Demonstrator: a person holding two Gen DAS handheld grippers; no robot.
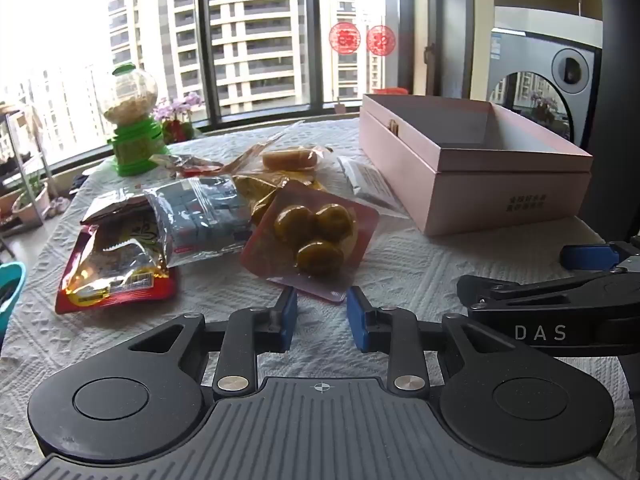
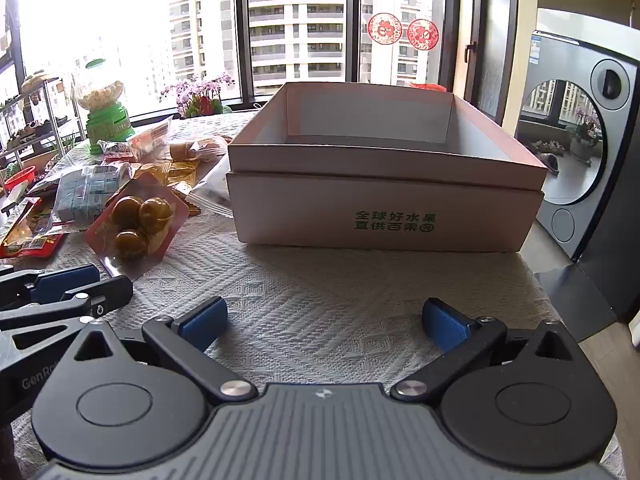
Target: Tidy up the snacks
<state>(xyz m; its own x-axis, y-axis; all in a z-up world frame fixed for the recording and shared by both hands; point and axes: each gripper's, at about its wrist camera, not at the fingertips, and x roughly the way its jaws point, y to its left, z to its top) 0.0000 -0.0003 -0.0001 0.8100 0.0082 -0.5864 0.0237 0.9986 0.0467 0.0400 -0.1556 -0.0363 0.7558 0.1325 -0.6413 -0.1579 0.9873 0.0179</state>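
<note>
Two grippers hover low over a white textured tablecloth [image 2: 320, 280], neither one holding anything. The left gripper [image 1: 322, 316] has its blue pads [image 1: 289, 316] only slightly parted, and the near corner of a red-backed pack of green plums [image 1: 316, 236] lies just ahead of them at 12 o'clock, close to the fingertips but not between them. The right gripper [image 2: 324, 320] is spread wide, bare cloth between its pads; the same plum pack [image 2: 136, 224] sits at its 10 o'clock, well apart from it.

Beyond the plum pack, at 11 o'clock from the left gripper, lies a clear bag of grey-blue wrapped cubes [image 1: 204, 216], and at 10 o'clock a red and gold snack packet [image 1: 114, 272] partly under that bag. Farther back, at 12 o'clock, are a wrapped brown cake [image 1: 290, 160] and yellow sachets [image 1: 256, 190].

An open pink box [image 2: 384, 196] with green Chinese lettering stands at the right gripper's 12 o'clock, its inside showing no contents; from the left gripper it is at 1 o'clock [image 1: 472, 168]. A green gumball dispenser [image 1: 134, 120] stands at the far table edge, at 11 o'clock.
</note>
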